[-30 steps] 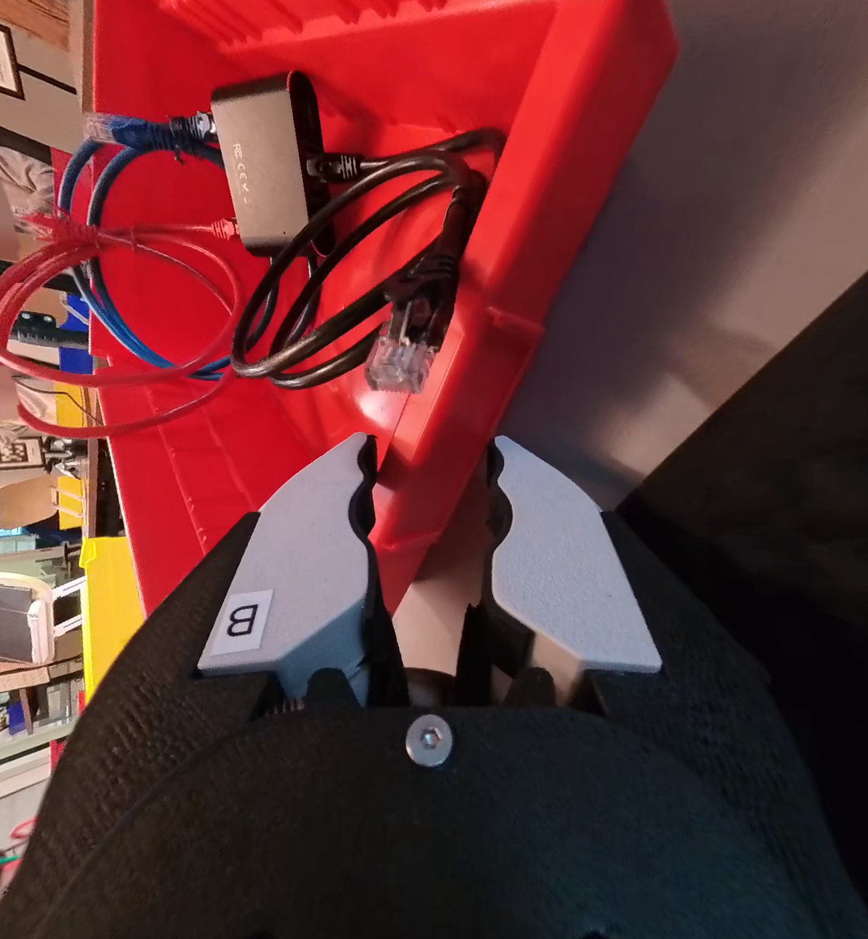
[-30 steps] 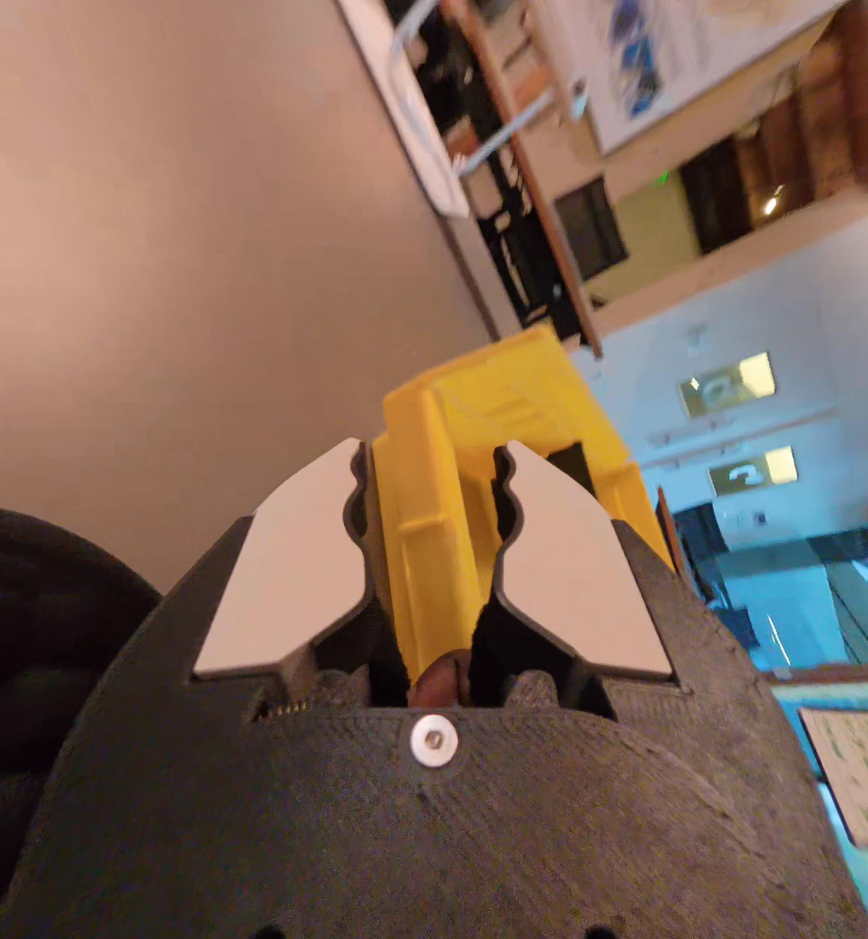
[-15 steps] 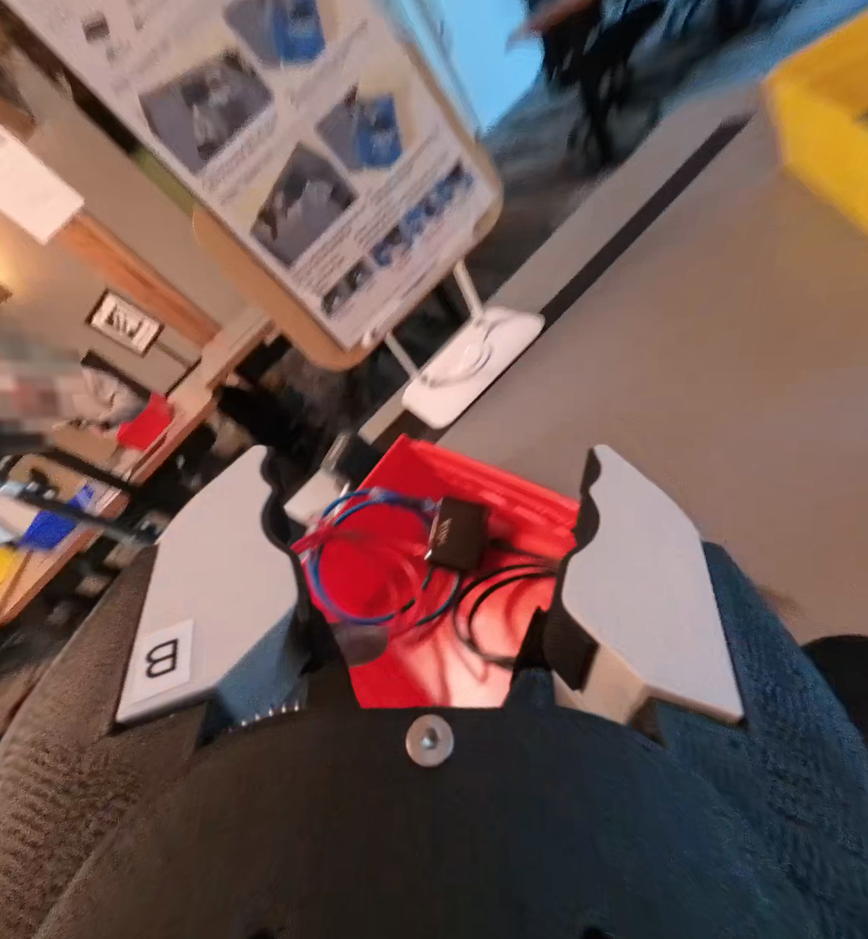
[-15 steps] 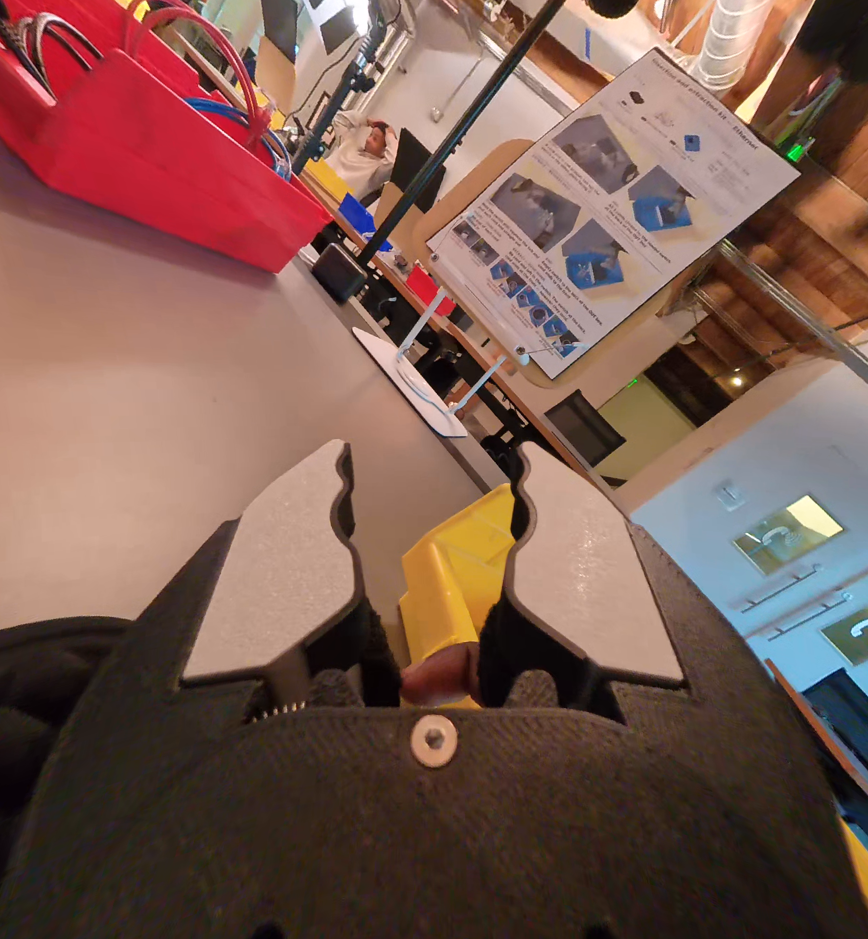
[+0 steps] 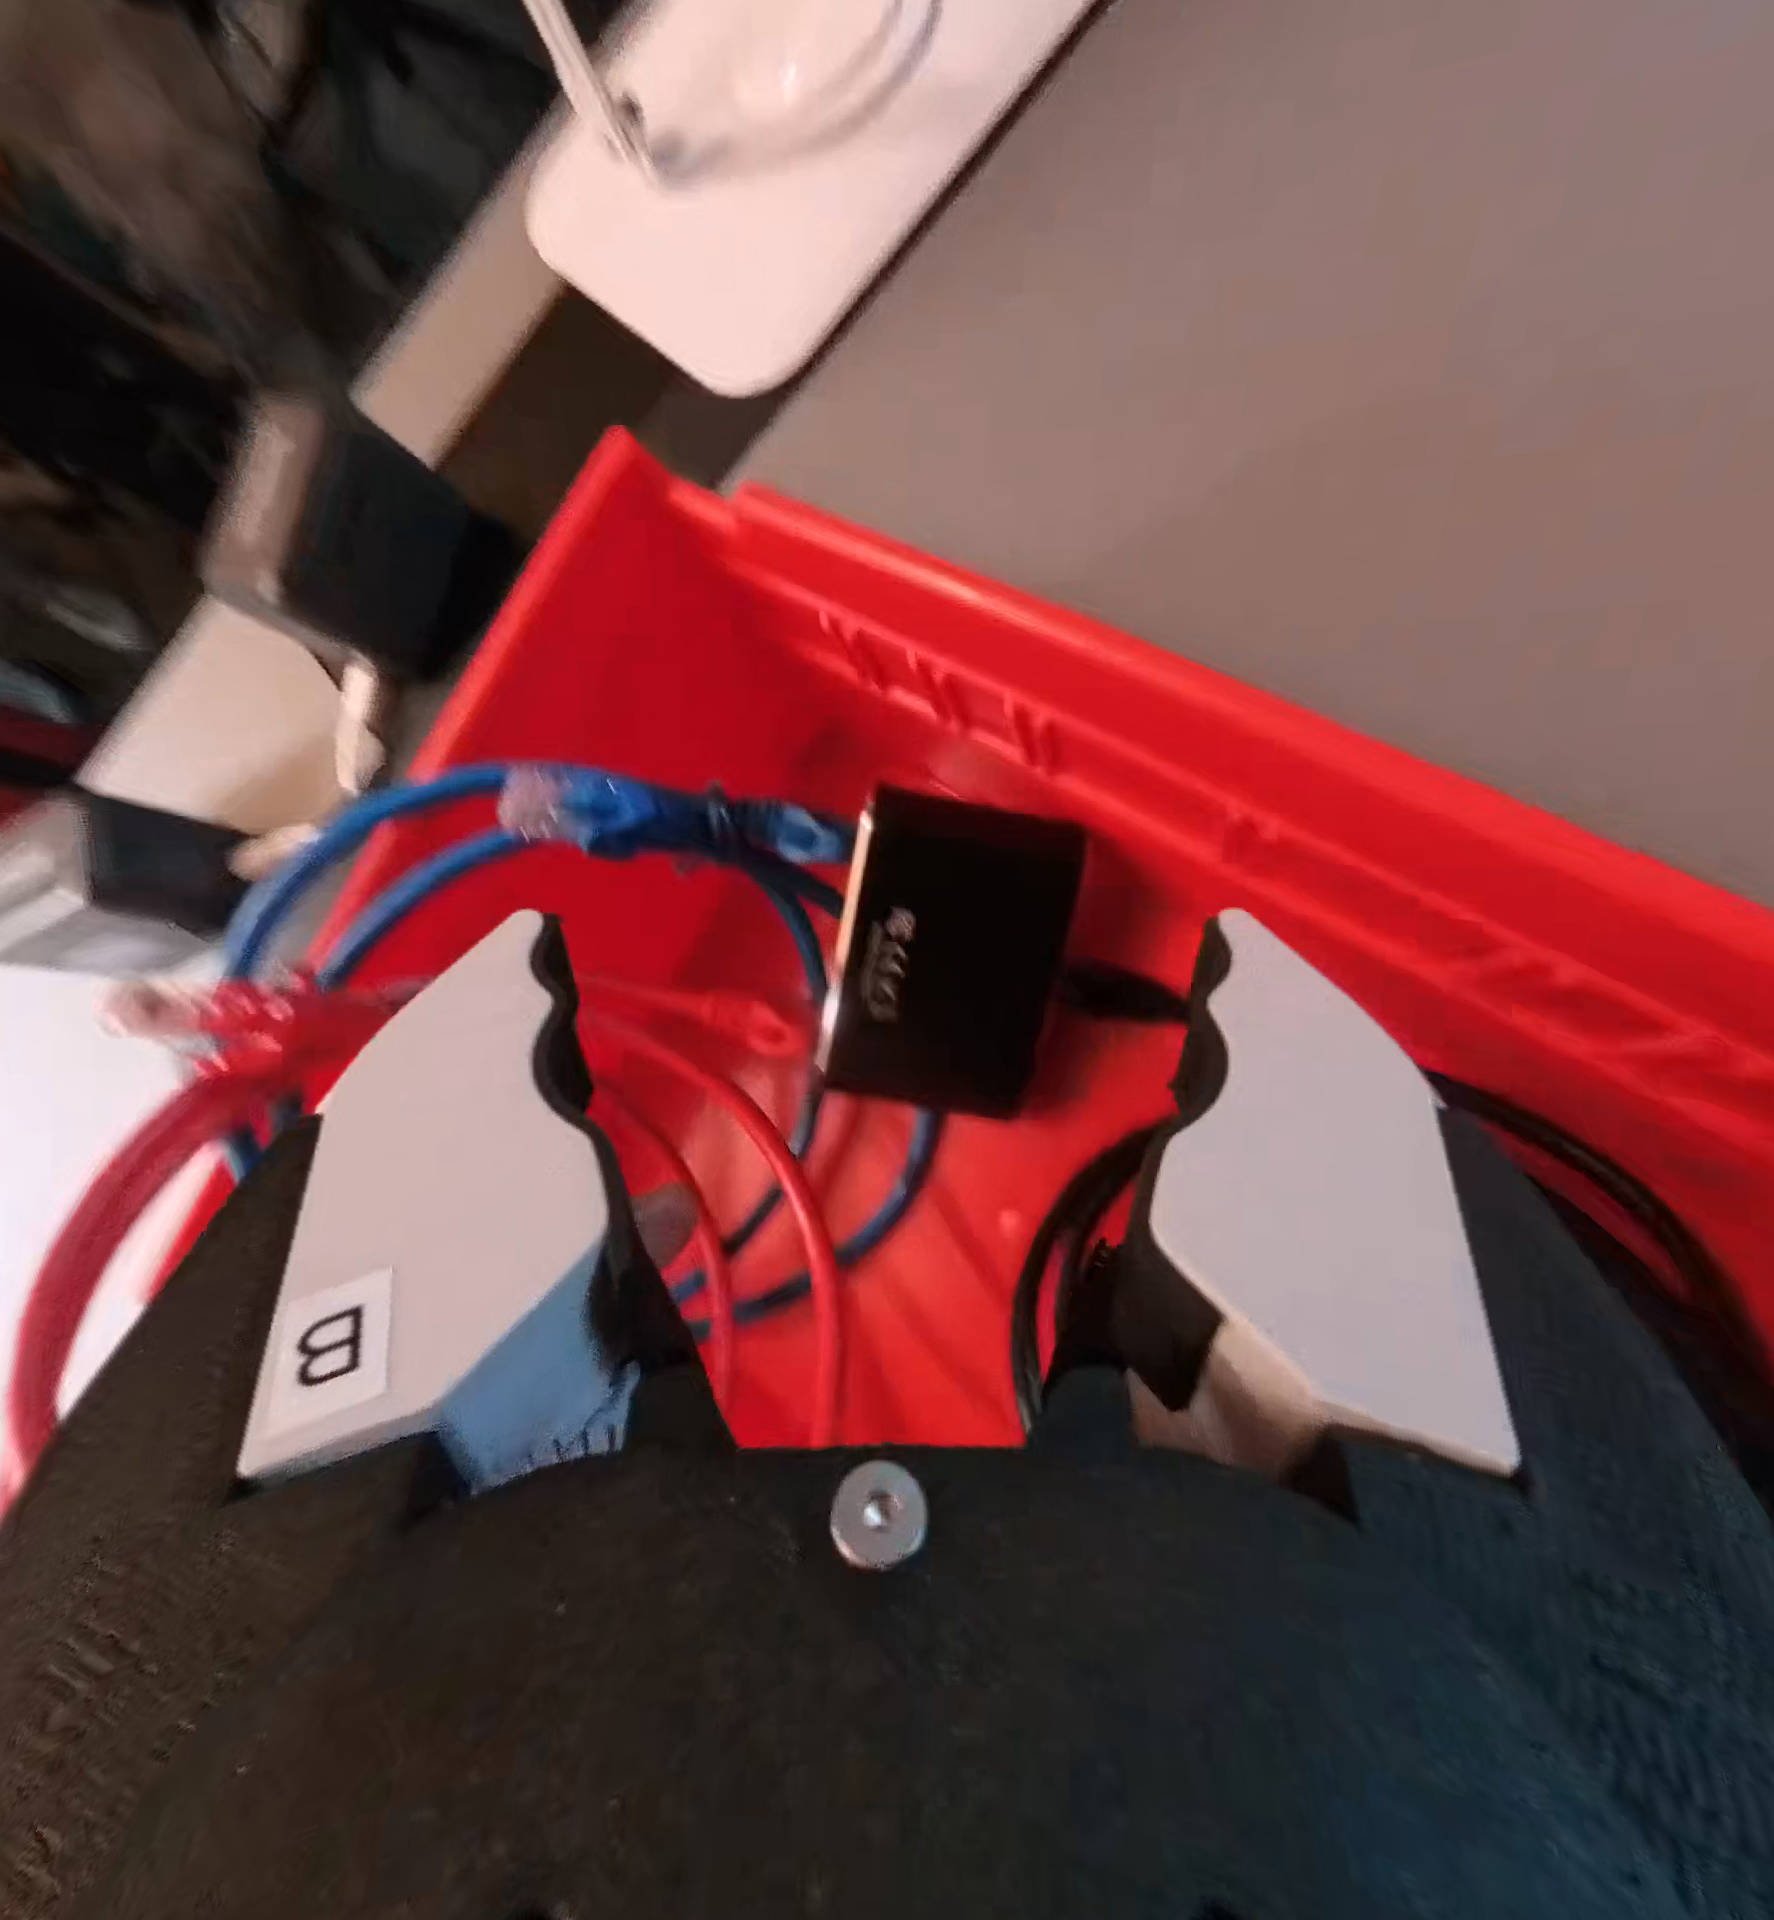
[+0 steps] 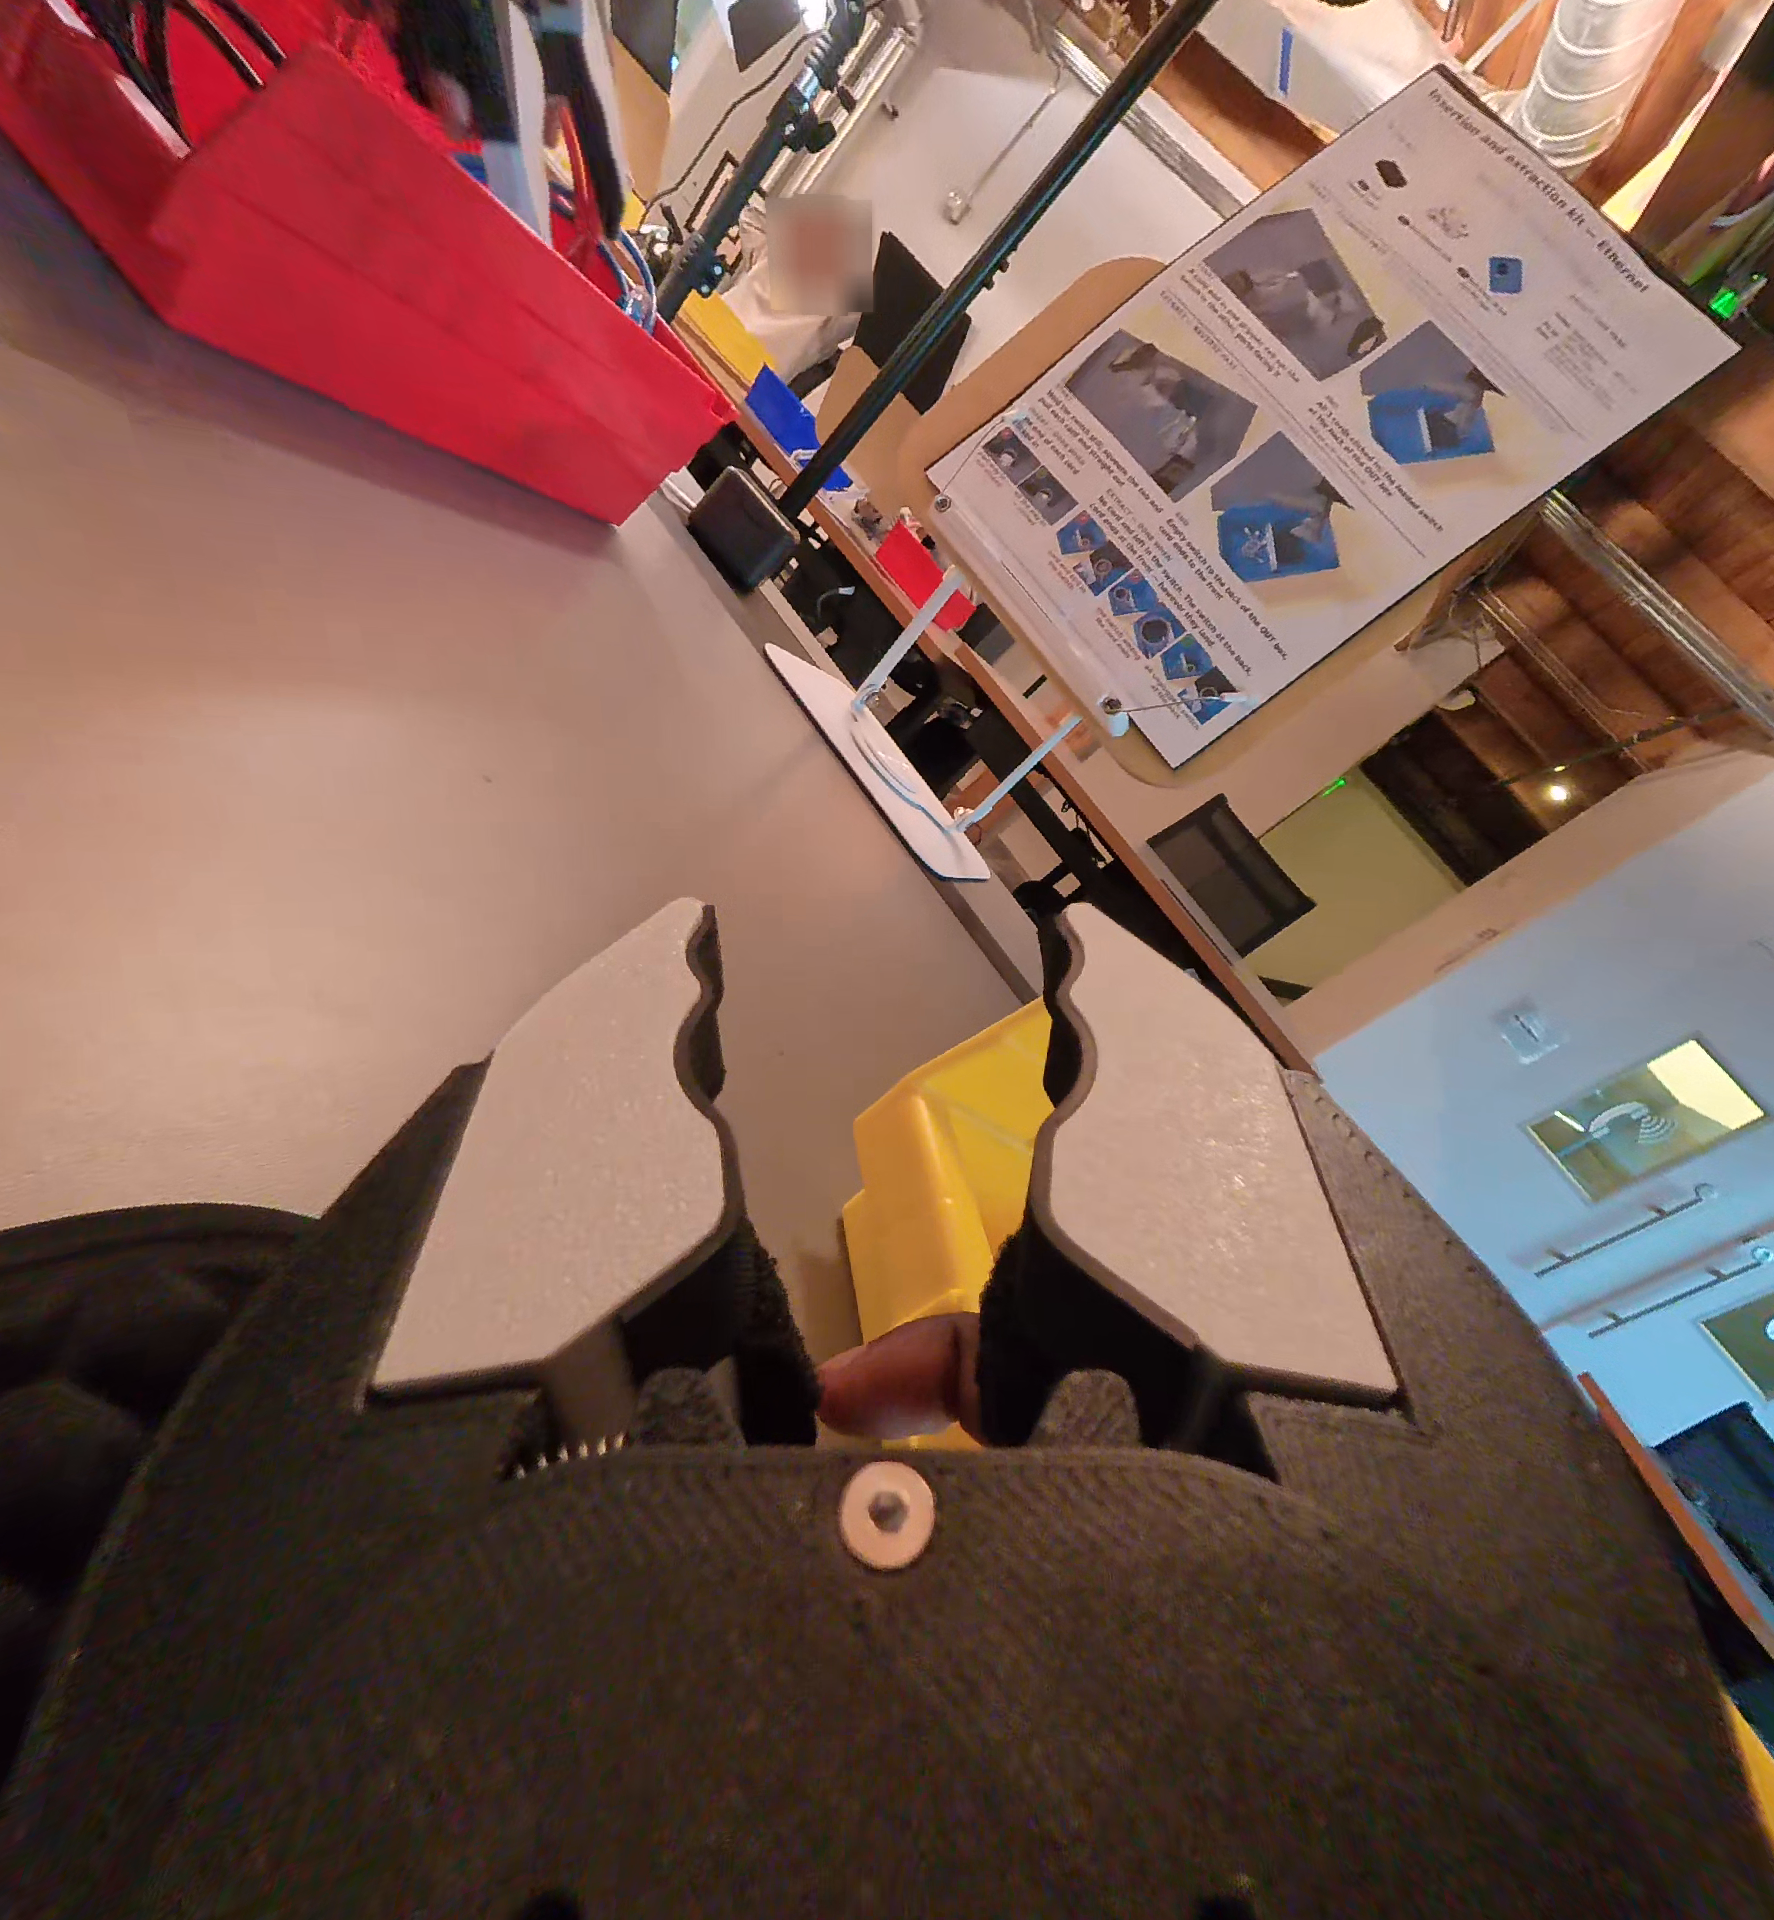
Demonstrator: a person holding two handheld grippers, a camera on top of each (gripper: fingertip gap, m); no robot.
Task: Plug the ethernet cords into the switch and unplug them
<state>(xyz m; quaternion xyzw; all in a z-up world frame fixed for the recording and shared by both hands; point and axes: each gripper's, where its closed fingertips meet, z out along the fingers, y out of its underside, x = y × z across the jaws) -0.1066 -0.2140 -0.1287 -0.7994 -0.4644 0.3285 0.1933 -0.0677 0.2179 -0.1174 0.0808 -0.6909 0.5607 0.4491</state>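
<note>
In the left wrist view a red bin (image 5: 1382, 831) holds a small black switch (image 5: 956, 956) with a blue ethernet cord (image 5: 654, 821), a red cord (image 5: 779, 1174) and a black cord (image 5: 1122, 987) around it. The blue, red and black cords each reach the switch's sides. My left gripper (image 5: 878, 935) is open and empty, just above the bin, with the switch between its fingertips farther off. My right gripper (image 6: 878, 935) is open and empty, low over the table beside a yellow bin (image 6: 935, 1174). The red bin (image 6: 395, 291) shows at the right wrist view's top left.
A grey table (image 6: 291, 727) carries both bins. A white stand base (image 5: 737, 208) with an instruction board (image 6: 1309, 416) stands at the table's far edge. A black box (image 6: 743, 530) with a pole sits near the red bin. A person sits beyond. The tips of one gripper are about 45 cm away from the tips of the other.
My left gripper has swung back over the red bin, moved closer to the switch and opened wide. My right gripper has opened a little and tilted up off the yellow bin.
</note>
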